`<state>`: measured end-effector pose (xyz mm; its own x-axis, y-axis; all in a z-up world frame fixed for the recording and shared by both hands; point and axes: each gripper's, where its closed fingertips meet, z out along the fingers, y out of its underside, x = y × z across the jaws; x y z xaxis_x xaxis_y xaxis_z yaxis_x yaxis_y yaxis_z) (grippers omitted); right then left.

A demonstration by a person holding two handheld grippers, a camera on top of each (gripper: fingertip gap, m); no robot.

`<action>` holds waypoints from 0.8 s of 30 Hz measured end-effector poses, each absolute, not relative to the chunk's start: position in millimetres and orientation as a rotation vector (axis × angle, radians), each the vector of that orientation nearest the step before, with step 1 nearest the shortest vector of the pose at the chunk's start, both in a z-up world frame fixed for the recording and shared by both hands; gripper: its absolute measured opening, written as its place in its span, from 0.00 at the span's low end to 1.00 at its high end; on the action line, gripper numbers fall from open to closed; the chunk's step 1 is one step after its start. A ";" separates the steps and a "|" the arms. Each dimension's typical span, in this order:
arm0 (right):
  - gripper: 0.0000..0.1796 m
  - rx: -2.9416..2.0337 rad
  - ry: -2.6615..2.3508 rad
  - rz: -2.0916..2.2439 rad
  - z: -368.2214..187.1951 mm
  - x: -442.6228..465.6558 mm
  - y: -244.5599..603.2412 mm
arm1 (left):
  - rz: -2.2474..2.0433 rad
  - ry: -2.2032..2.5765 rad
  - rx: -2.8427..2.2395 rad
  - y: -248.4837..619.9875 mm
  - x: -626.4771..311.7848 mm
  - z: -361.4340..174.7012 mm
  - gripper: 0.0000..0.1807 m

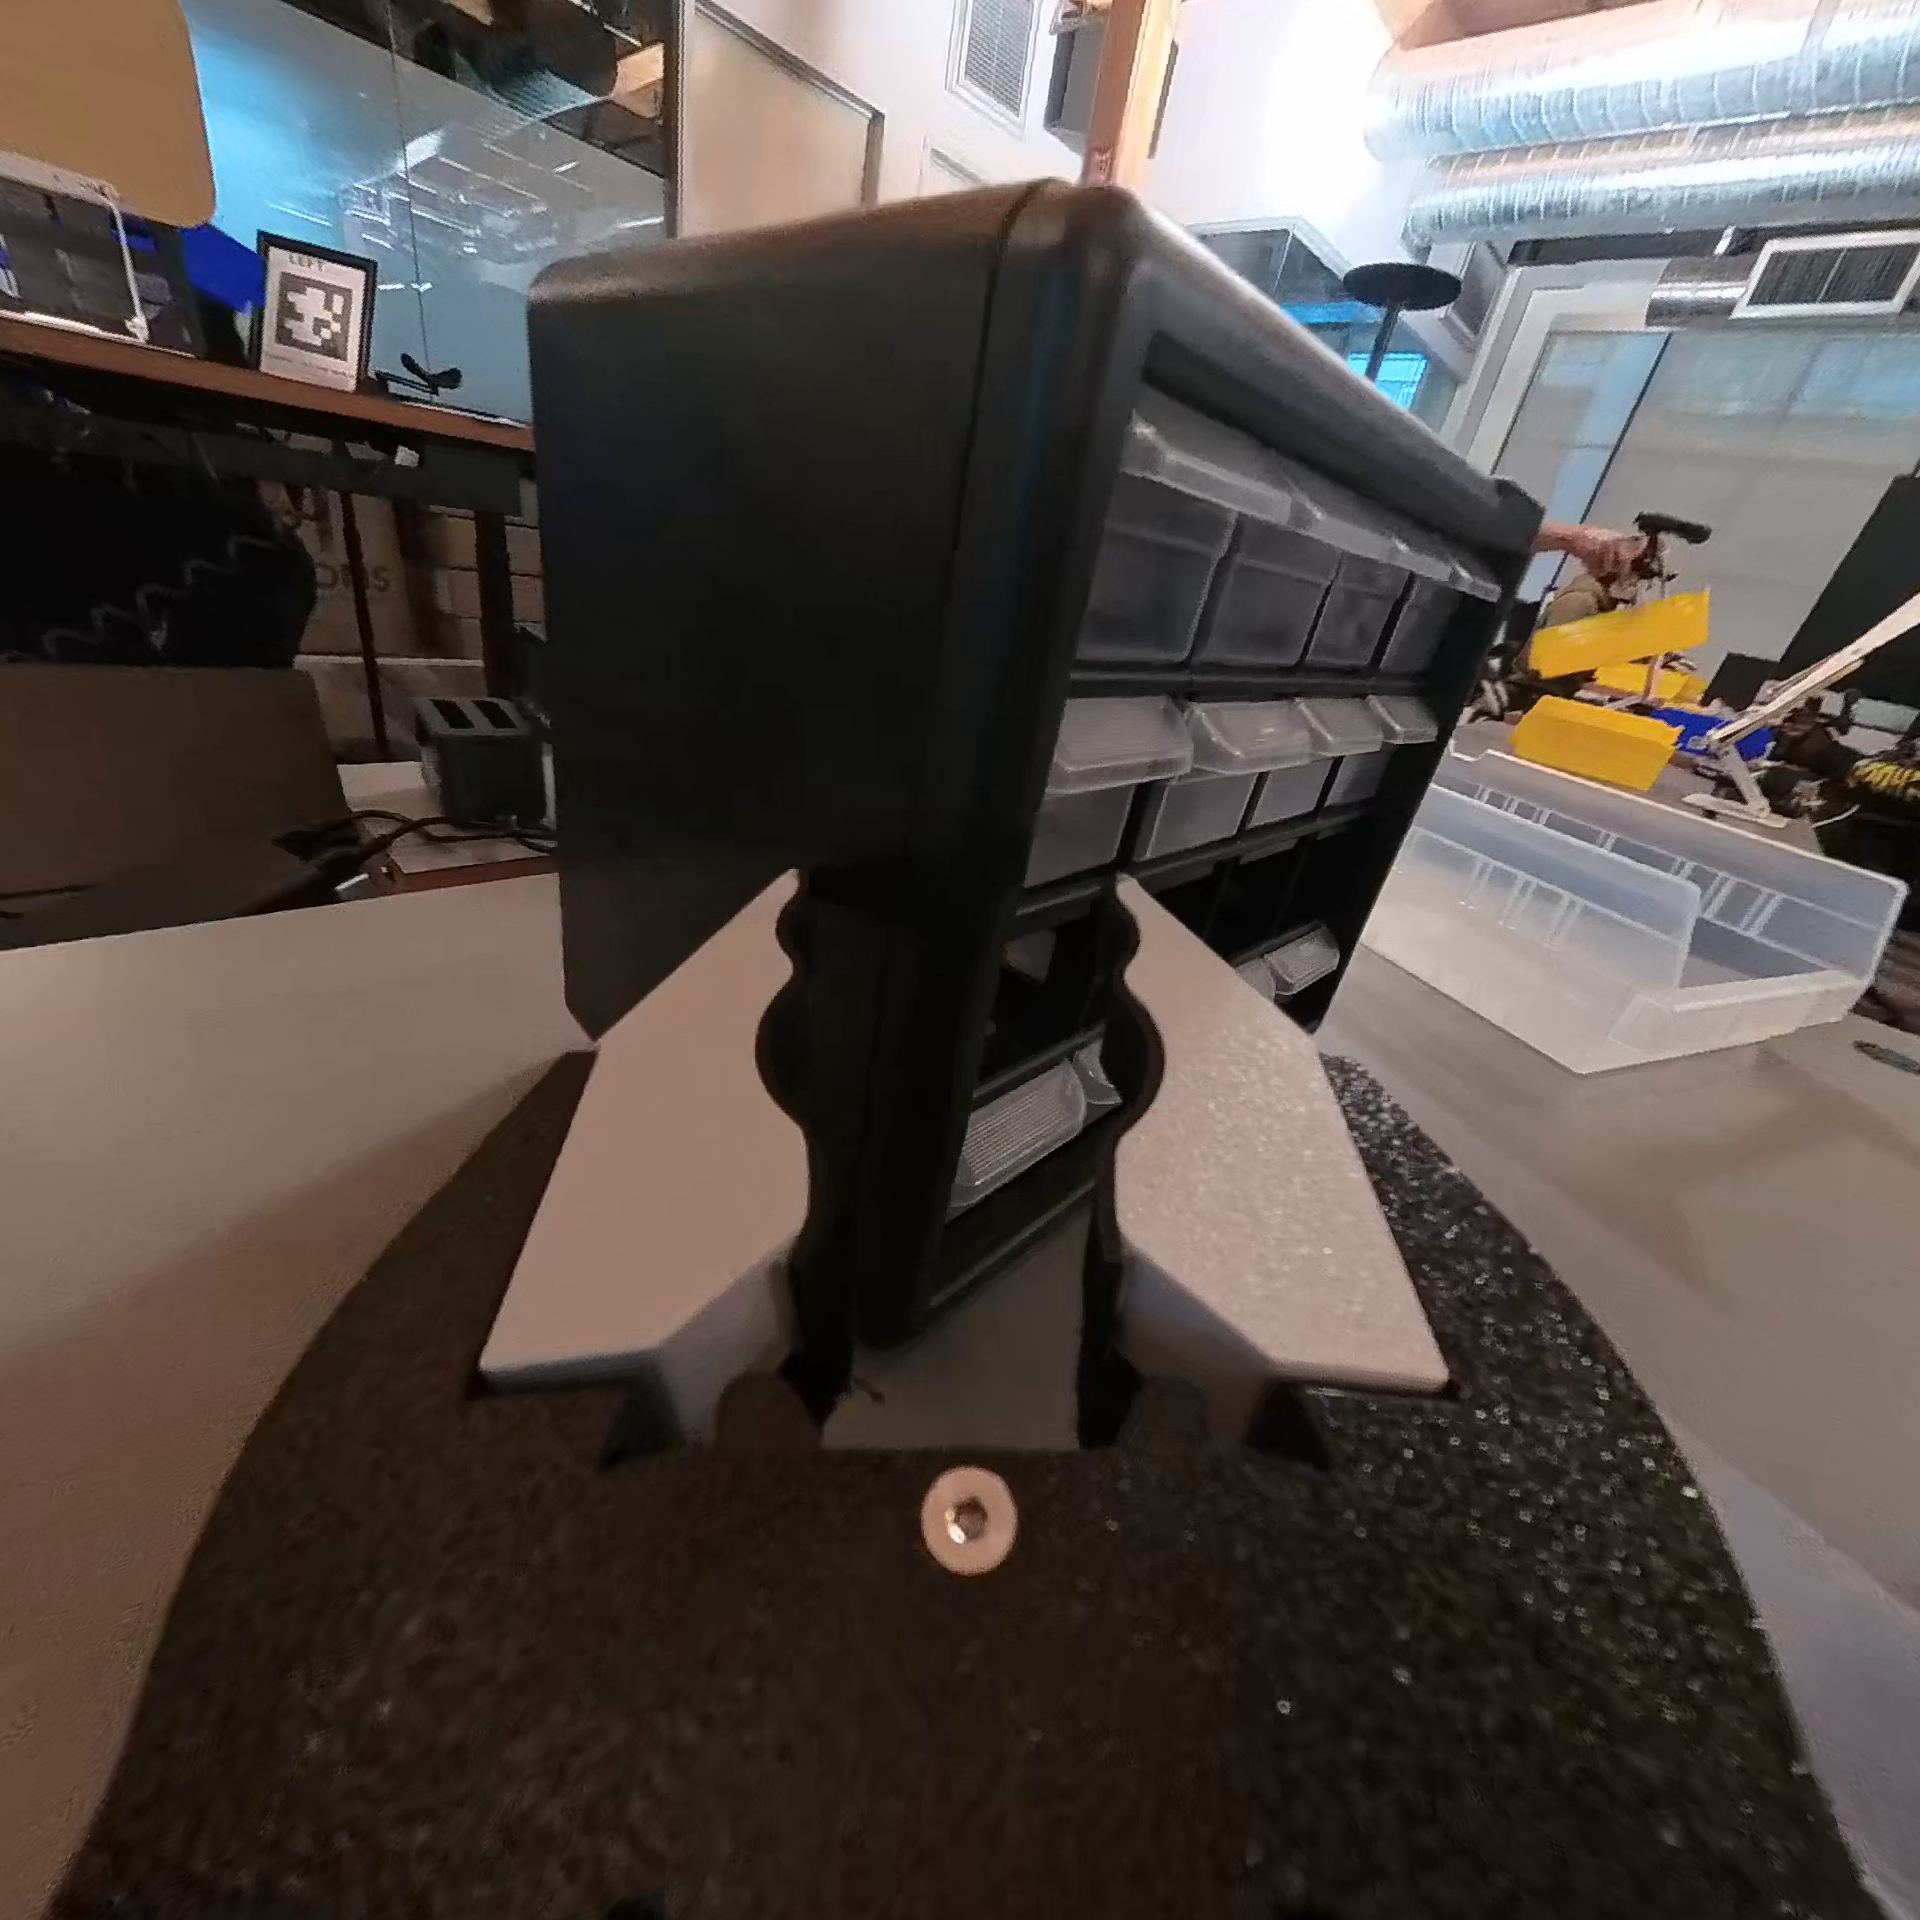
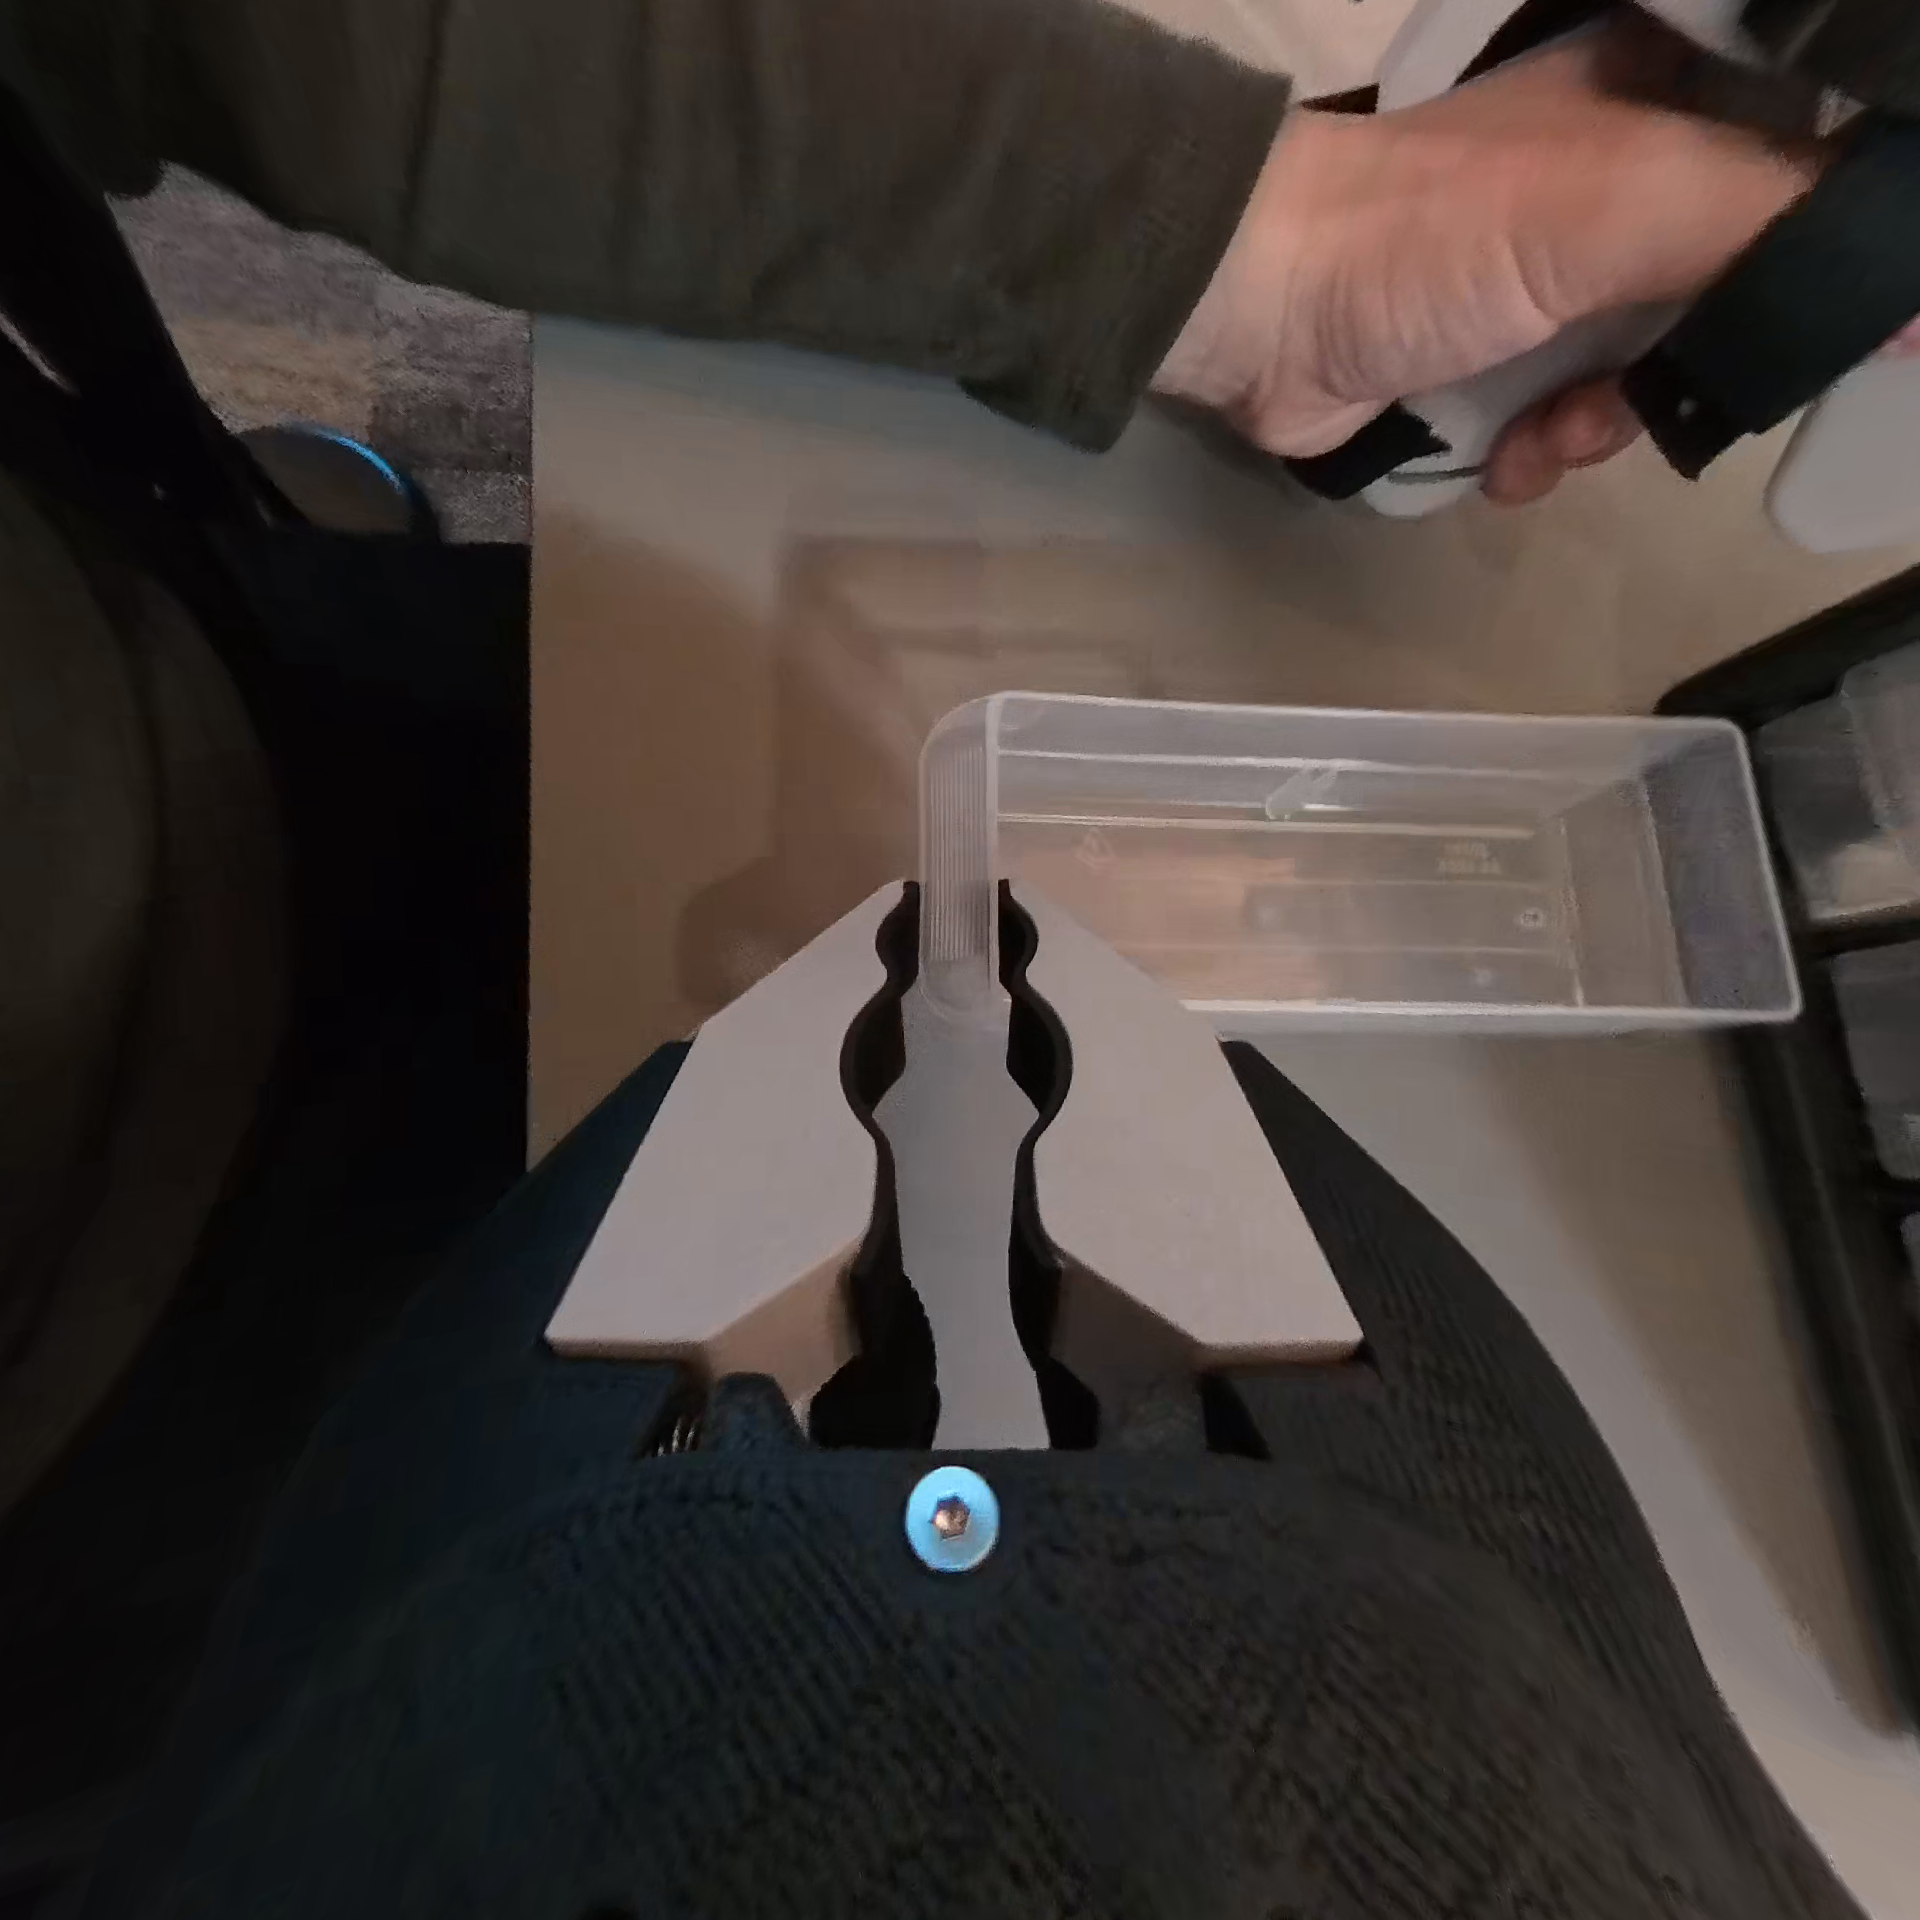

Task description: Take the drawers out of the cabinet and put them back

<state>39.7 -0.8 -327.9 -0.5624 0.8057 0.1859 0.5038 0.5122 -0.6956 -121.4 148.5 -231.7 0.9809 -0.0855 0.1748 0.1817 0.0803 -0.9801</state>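
Note:
In the left wrist view a black cabinet (image 1: 748, 582) stands on the table, seen from its left front corner. Its upper two rows hold small clear drawers (image 1: 1153, 582). The third row shows dark open slots (image 1: 1226, 883), with a few drawers below. My left gripper (image 1: 956, 935) is shut on the cabinet's front left edge. In the right wrist view my right gripper (image 2: 961, 914) is shut on the ribbed handle of a small clear drawer (image 2: 1351, 862). It holds the empty drawer over the table, just left of the cabinet (image 2: 1849, 790).
Large clear drawers (image 1: 1621, 935) lie on the grey table (image 1: 260, 1091) to the cabinet's right. Yellow bins (image 1: 1590, 738) and other gear sit farther back. A hand (image 2: 1455, 291) with a green sleeve (image 2: 727, 156) holds the other gripper's handle. The table edge (image 2: 532, 831) runs at the left.

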 end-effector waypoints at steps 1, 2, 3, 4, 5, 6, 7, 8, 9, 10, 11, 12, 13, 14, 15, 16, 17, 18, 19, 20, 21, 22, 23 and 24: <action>0.07 -1.038 -2.274 0.808 -324.0 41.1 1.9 | -0.214 -0.080 -1.472 147.7 -122.1 -231.3 0.27; 0.07 -0.997 -2.294 0.810 -320.0 43.2 4.0 | -0.226 -0.082 -1.466 146.8 -123.0 -230.9 0.25; 0.07 -0.960 -2.314 0.807 -315.9 44.9 7.0 | -0.231 -0.084 -1.455 145.9 -124.4 -229.6 0.23; 0.07 -0.927 -2.332 0.801 -311.5 45.4 10.5 | -0.233 -0.080 -1.426 143.8 -124.9 -225.4 0.21; 0.07 -0.889 -2.349 0.799 -306.8 44.8 13.9 | -0.235 -0.077 -1.394 141.3 -124.3 -219.9 0.20; 0.07 -0.859 -2.360 0.803 -301.7 42.8 17.3 | -0.232 -0.095 -1.366 139.3 -126.5 -215.2 0.21; 0.07 -0.837 -2.367 0.819 -296.6 39.6 20.5 | -0.220 -0.119 -1.347 137.8 -130.4 -212.2 0.23; 0.07 -0.822 -2.370 0.842 -291.5 35.5 23.4 | -0.199 -0.133 -1.335 136.6 -134.3 -210.6 0.26; 0.07 -0.814 -2.368 0.868 -286.8 30.8 26.5 | -0.174 -0.143 -1.333 135.9 -137.9 -210.5 0.29; 0.07 -0.810 -2.367 0.890 -282.8 26.0 29.6 | -0.158 -0.146 -1.334 135.6 -139.7 -211.1 0.31; 0.07 -0.813 -2.368 0.906 -280.0 21.4 33.3 | -0.156 -0.145 -1.336 135.9 -139.6 -211.5 0.31; 0.07 -0.823 -2.372 0.916 -278.4 17.3 37.2 | -0.160 -0.147 -1.334 135.9 -139.2 -211.5 0.31; 0.07 -0.836 -2.380 0.924 -277.6 14.0 40.7 | -0.161 -0.146 -1.330 135.7 -139.0 -211.1 0.31; 0.07 -0.849 -2.386 0.935 -276.9 11.5 43.6 | -0.158 -0.144 -1.328 135.4 -139.1 -210.7 0.31; 0.07 -0.862 -2.390 0.952 -276.0 9.5 45.5 | -0.154 -0.142 -1.326 135.2 -139.3 -210.3 0.31; 0.07 -0.873 -2.396 0.974 -275.1 8.2 46.3 | -0.153 -0.142 -1.326 135.2 -139.4 -210.3 0.31; 0.07 -0.881 -2.399 0.995 -274.1 7.1 46.8 | -0.156 -0.144 -1.326 135.3 -139.3 -210.2 0.31; 0.07 -0.888 -2.400 1.006 -273.4 5.5 47.9 | -0.159 -0.146 -1.326 135.4 -139.2 -210.2 0.31; 0.07 -0.898 -2.402 1.007 -273.3 4.1 49.6 | -0.162 -0.146 -1.326 135.5 -138.9 -210.1 0.31; 0.07 -0.906 -2.405 1.000 -273.4 2.5 51.8 | -0.167 -0.146 -1.326 135.7 -138.6 -210.0 0.30; 0.07 -0.913 -2.408 0.992 -273.4 1.0 53.7 | -0.175 -0.146 -1.327 136.0 -138.1 -210.1 0.30; 0.07 -0.914 -2.416 0.997 -272.7 0.6 54.1 | -0.183 -0.146 -1.328 136.3 -137.6 -210.2 0.29; 0.07 -0.914 -2.421 1.013 -271.1 0.1 53.2 | -0.190 -0.145 -1.329 136.6 -137.1 -210.2 0.29; 0.07 -0.915 -2.424 1.027 -269.2 -0.1 52.4 | -0.199 -0.143 -1.330 136.9 -136.3 -210.3 0.28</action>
